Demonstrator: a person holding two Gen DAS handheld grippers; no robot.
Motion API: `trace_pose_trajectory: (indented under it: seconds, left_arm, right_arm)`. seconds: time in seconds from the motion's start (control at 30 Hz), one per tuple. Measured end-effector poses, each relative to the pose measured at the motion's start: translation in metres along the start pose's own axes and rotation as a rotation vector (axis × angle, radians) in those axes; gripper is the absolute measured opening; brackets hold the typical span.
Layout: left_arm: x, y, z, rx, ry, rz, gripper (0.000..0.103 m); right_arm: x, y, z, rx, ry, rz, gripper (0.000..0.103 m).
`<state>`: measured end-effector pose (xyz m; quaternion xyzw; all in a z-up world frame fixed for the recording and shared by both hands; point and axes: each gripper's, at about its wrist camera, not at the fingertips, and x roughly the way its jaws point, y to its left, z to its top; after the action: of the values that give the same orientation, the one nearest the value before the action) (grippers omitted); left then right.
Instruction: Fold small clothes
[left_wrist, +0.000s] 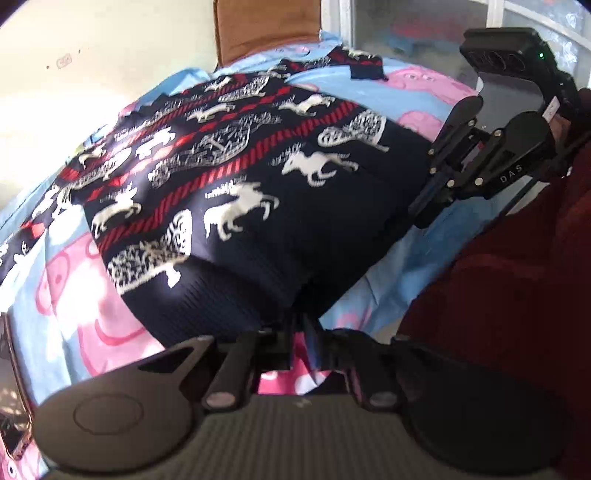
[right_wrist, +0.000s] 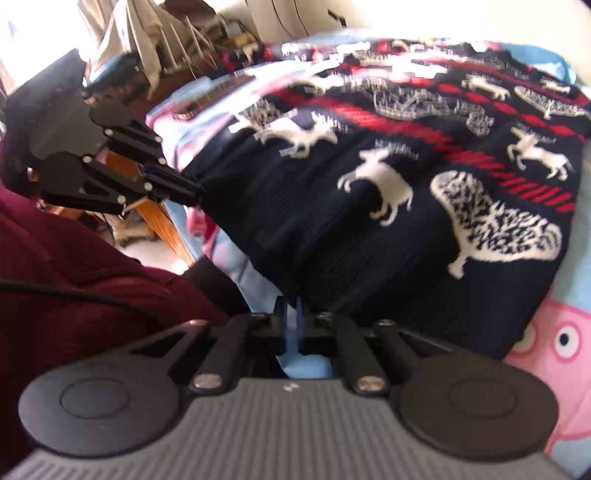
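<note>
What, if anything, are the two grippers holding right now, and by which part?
Both are shut on the navy reindeer-pattern sweater: the left gripper and the right gripper each pinch its ribbed bottom hem, at opposite ends of it.

Navy sweater (left_wrist: 258, 192) showing white reindeer and red stripes.
It is lying on a light blue sheet (left_wrist: 417, 258) displaying pink cartoon pigs; a maroon sleeve (right_wrist: 74, 266) is showing nearby.
</note>
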<state>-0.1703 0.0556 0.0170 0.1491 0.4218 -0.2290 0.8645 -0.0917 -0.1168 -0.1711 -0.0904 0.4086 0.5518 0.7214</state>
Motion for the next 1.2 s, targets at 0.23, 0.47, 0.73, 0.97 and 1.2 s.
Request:
trace_pose_trajectory:
  seconds: [0.23, 0.47, 0.73, 0.97, 1.2]
  left_arm:
    - [-0.026, 0.038, 0.056, -0.141, -0.325, -0.033, 0.023]
    - [0.060, 0.056, 0.136, -0.350, -0.308, -0.045, 0.025]
    - [0.130, 0.078, 0.208, -0.469, -0.206, -0.146, 0.038]
    - [0.177, 0.062, 0.273, -0.530, -0.283, -0.369, 0.097]
    - [0.232, 0.067, 0.272, -0.834, -0.255, -0.639, 0.103]
  right_arm:
    - [-0.119, -0.101, -0.011, 0.478, -0.511, -0.271, 0.051]
    - [-0.174, -0.213, -0.032, 0.827, -0.616, -0.629, 0.056]
    - [-0.164, -0.280, -0.047, 1.053, -0.655, -0.465, 0.008]
    - [-0.148, -0.246, -0.054, 1.105, -1.015, 0.132, 0.009]
    - [-0.107, -0.231, -0.042, 1.175, -1.094, 0.426, 0.009]
